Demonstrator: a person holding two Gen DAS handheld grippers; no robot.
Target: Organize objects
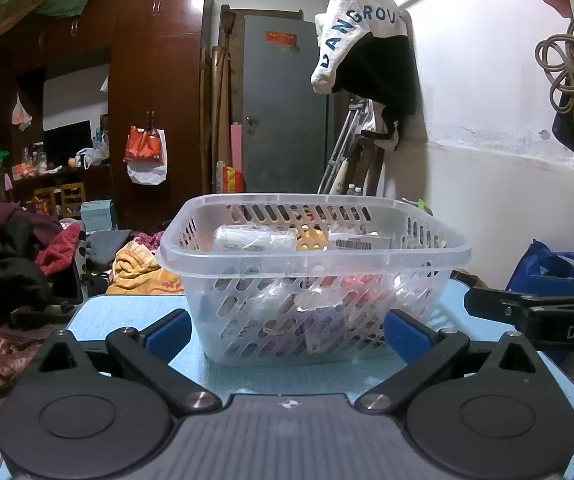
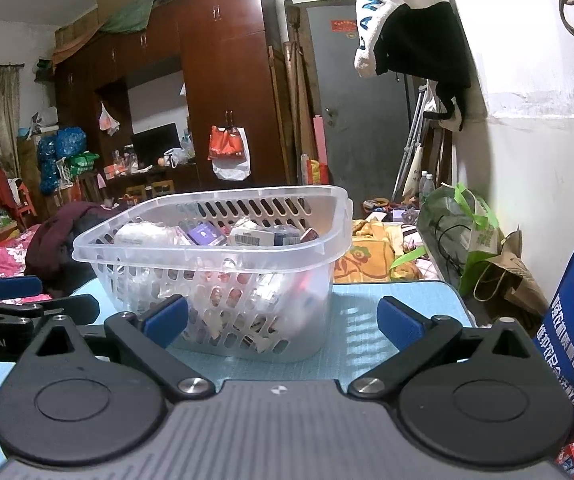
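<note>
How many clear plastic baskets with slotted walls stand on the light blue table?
1. The clear plastic basket with slotted walls stands on the light blue table, just beyond both open grippers, filled with small packaged items. I see no second basket; table edges lie outside view.

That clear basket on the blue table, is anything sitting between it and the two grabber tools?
Nothing visible. Only bare blue table lies between the left gripper and the basket, and likewise ahead of the right gripper. Both have jaws wide apart and hold nothing.

Each gripper [image 1: 287, 330] [image 2: 283, 320] is black, with blue finger pads [image 1: 169, 330], silver screws [image 2: 193, 385], round discs and a ribbed grey base.
</note>
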